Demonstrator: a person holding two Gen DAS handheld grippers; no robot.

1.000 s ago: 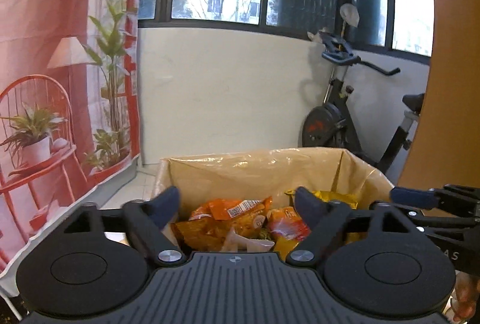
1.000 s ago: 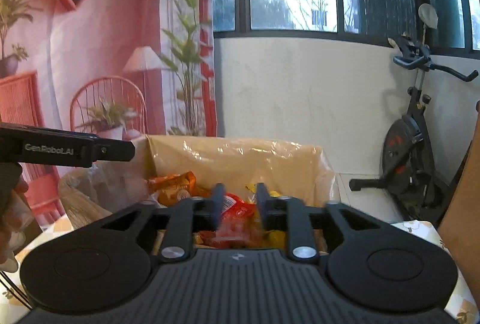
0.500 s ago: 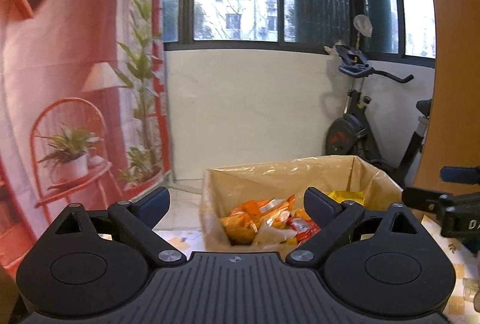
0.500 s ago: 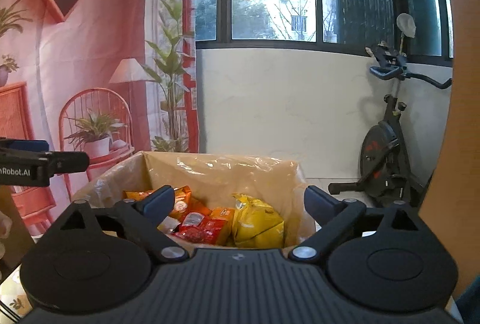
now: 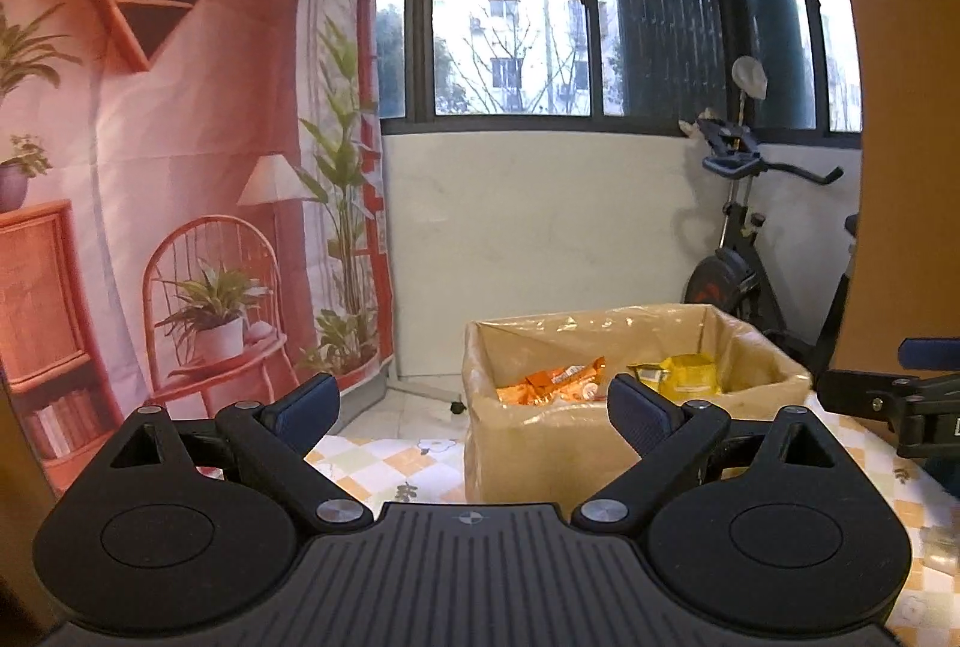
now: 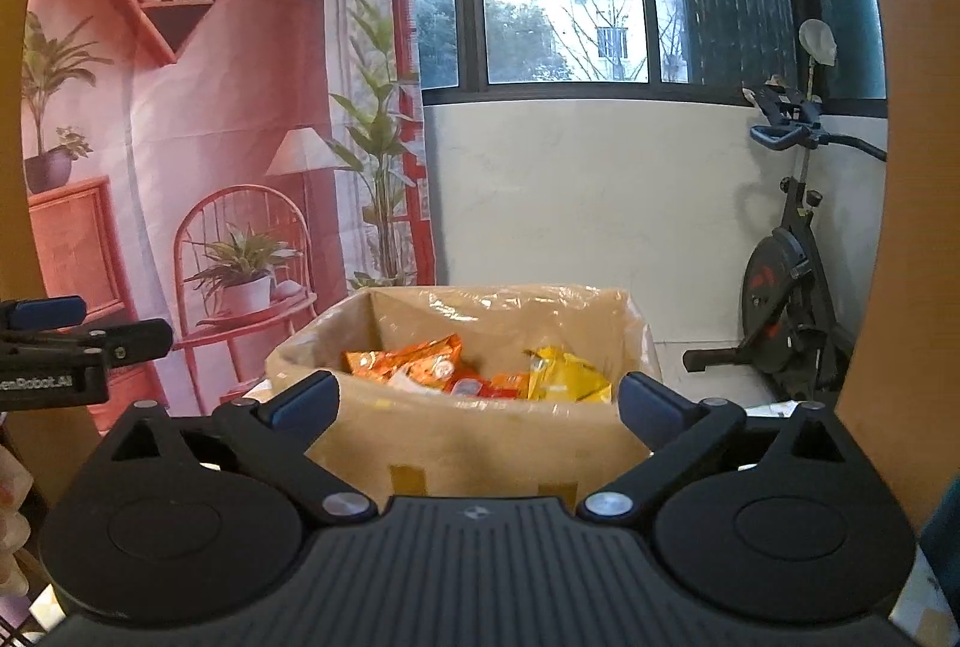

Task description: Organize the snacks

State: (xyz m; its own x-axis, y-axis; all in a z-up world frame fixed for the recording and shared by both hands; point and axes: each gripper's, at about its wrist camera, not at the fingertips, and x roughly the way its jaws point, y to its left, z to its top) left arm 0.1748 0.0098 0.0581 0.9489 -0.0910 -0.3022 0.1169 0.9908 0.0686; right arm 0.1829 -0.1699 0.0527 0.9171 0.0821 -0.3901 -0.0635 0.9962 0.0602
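The cardboard box (image 6: 480,443) looks matt and brown, lined with a crinkly, glossy clear plastic film (image 6: 510,302). Inside, the orange snack packets (image 6: 414,359) and the yellow snack bag (image 6: 567,377) are shiny foil-like plastic. The right gripper (image 6: 478,401) is matt black plastic with ribbed housing and small bright metal pins. The backdrop (image 5: 180,167) is creased printed cloth.

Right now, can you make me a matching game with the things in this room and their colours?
Things:
1. box
2. chip bag
3. exercise bike
4. wall cloth

Colours:
a. black
b. pinkish red
c. brown
d. yellow

Pairs: 1-c, 2-d, 3-a, 4-b
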